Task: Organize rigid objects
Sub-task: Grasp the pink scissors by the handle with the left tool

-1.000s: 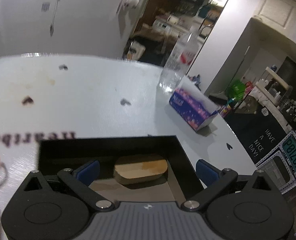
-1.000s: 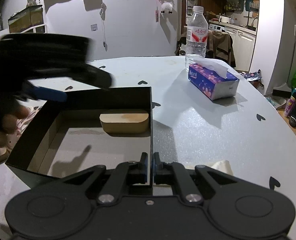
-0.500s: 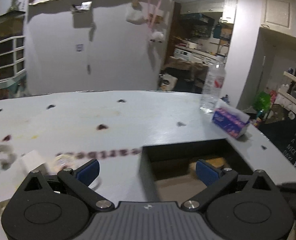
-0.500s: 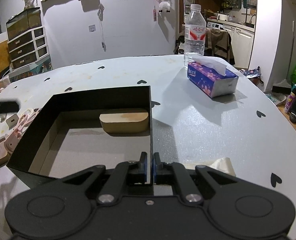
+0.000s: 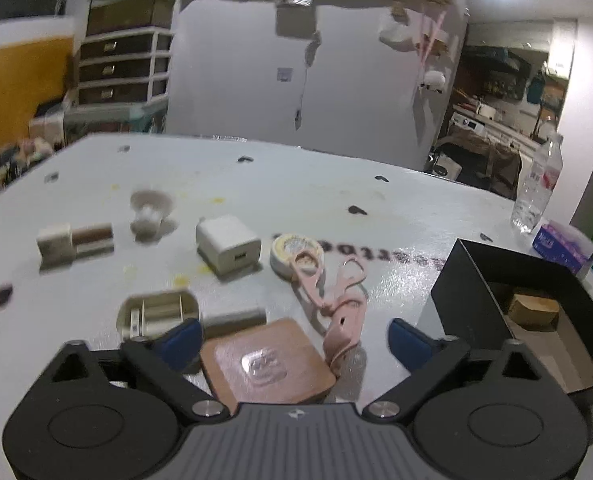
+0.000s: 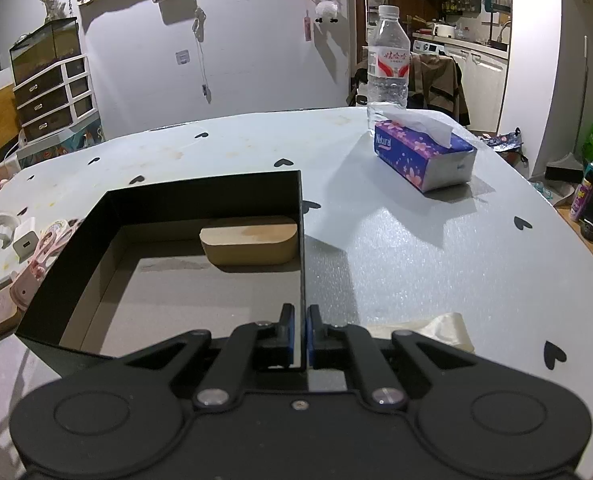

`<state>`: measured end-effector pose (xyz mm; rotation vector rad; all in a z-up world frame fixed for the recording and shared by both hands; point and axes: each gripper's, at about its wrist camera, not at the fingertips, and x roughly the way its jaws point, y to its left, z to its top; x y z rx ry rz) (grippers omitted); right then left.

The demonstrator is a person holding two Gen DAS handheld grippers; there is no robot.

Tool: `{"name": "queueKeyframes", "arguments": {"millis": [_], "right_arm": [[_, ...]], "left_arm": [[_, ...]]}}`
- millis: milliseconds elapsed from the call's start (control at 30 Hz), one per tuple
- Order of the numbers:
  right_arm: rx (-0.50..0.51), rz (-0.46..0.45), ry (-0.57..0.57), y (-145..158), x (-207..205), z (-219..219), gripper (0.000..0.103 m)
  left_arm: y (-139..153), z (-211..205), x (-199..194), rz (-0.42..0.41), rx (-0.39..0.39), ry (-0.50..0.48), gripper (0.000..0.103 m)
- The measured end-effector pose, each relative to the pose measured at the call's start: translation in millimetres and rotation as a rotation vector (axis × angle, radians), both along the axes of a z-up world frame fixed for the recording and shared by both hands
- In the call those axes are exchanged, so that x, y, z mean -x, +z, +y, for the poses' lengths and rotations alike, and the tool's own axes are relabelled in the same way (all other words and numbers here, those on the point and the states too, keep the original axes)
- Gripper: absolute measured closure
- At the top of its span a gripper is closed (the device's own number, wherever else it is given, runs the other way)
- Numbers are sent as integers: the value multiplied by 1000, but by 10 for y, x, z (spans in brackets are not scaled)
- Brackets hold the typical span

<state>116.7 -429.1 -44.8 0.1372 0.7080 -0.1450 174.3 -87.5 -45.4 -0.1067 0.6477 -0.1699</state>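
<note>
My right gripper [image 6: 300, 336] is shut on the right wall of the black box [image 6: 176, 200], which holds a rounded wooden block [image 6: 248, 242]. My left gripper [image 5: 292, 340] hovers low over loose items to the left of the black box [image 5: 468, 280]. Its jaws are closing, and a brown square block [image 5: 268, 368] lies between the blue pads [image 5: 180, 340] without touching them. Pink scissors [image 5: 328, 292] lie just beyond it, resting on a tape roll [image 5: 296, 252]. Farther out are a white charger cube [image 5: 228, 250] and a small oval case [image 5: 156, 314].
A white-and-brown piece [image 5: 72, 242] and a white suction-cup part [image 5: 150, 210] sit at the far left of the table. A tissue box [image 6: 424, 160] and a water bottle [image 6: 388, 64] stand at the back right. A pale strip [image 6: 428, 328] lies by my right gripper.
My left gripper has swung left from above the black box to over the loose items, and its jaws have narrowed a little. The right gripper and the box have not moved.
</note>
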Motion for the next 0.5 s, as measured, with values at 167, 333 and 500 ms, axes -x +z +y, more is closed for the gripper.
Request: {"name": "queueKeyframes", "arguments": {"millis": [167,333,500], "right_arm": [[-1,0,-1,0,4,2,96],[-4,4,2,2,1,-7,96],[-6,6,1,1,1,-7,95]], "left_arm": [[-71,-94,-27,-12,-7,-78,32],[-191,-368,-175,-7,-93,-142,48],[-251,-453,-337,30,-97,-156,52]]}}
